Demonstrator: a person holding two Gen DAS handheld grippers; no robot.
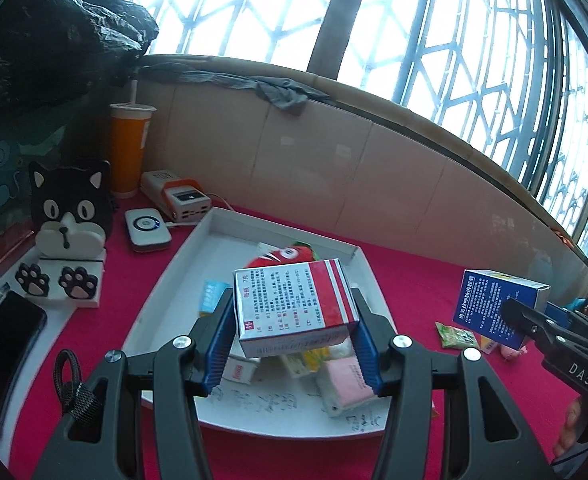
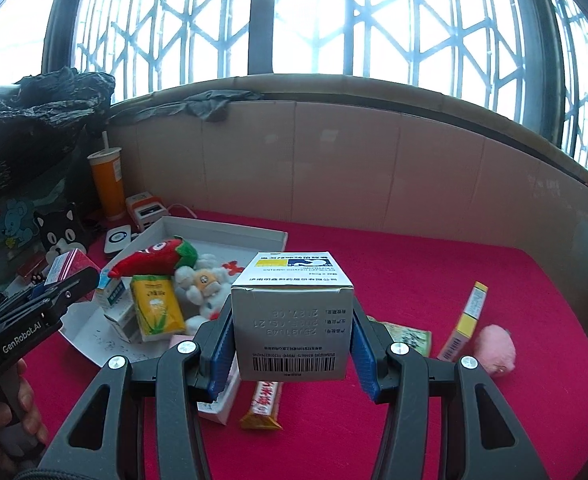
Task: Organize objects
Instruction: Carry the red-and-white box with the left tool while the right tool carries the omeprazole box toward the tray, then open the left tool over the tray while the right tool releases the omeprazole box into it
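Boxes in both tongs: your left tongs (image 1: 292, 334) clench the red-and-white box (image 1: 294, 308) above the crowded white tray (image 1: 166, 276), and the right tongs (image 2: 292, 354) clench the blue-and-white box (image 2: 292, 320) over the red table (image 2: 414, 280). Dropped onto the tray's heap, the red box may tip or slide off. Only the right view shows the snack bar (image 2: 263, 406) and pink plush (image 2: 494, 350) below; only the left shows the phone (image 1: 2, 356).

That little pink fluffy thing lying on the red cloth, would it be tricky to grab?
The pink plush looks soft, so it would probably squash between gripper fingers rather than slip. It seems light for its size. Its rounded shape might let it roll slightly if nudged, though the red cloth should slow it.
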